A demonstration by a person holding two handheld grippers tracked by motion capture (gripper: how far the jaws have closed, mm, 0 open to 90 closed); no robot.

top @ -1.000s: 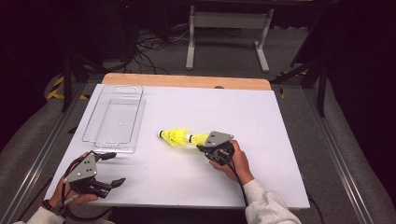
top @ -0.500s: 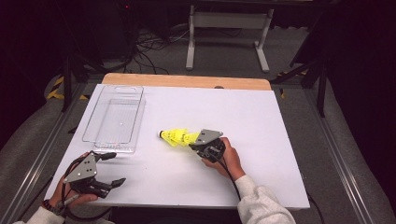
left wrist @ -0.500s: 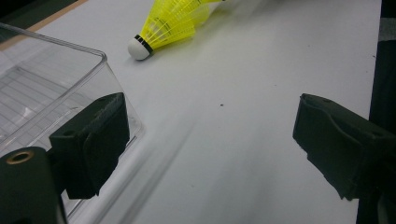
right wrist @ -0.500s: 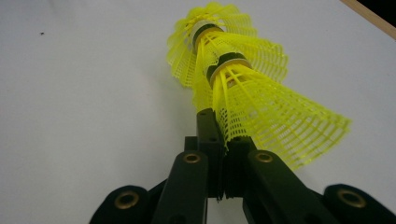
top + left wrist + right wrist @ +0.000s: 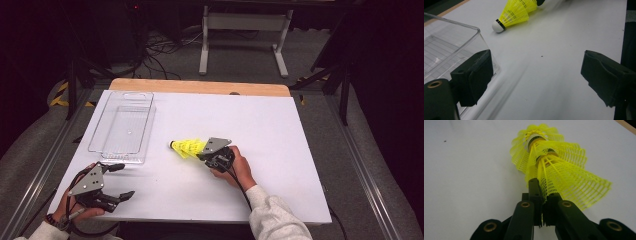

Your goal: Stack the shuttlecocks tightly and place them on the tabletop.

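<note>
A nested stack of yellow shuttlecocks (image 5: 186, 148) lies near the middle of the white table (image 5: 280, 130), its white cork tip pointing left. My right gripper (image 5: 201, 151) is shut on the rim of the yellow skirt. In the right gripper view the mesh skirt (image 5: 559, 167) is pinched between the two black jaws of the right gripper (image 5: 543, 195). My left gripper (image 5: 125, 181) rests at the front left corner with its jaws wide open and nothing between them. The left gripper view looks between the jaws of the left gripper (image 5: 537, 72) toward the shuttlecocks (image 5: 514, 13).
A clear plastic tray (image 5: 120, 130) stands on the left of the table, just beyond the left gripper, and its corner (image 5: 446, 47) sits beside the left jaw. Black stands and cables fill the floor behind the table's wooden far edge (image 5: 200, 86).
The right hand and its gripper have shifted a little to the left, still shut on the skirt. The cork tip stays in about the same place. The left gripper has not moved.
</note>
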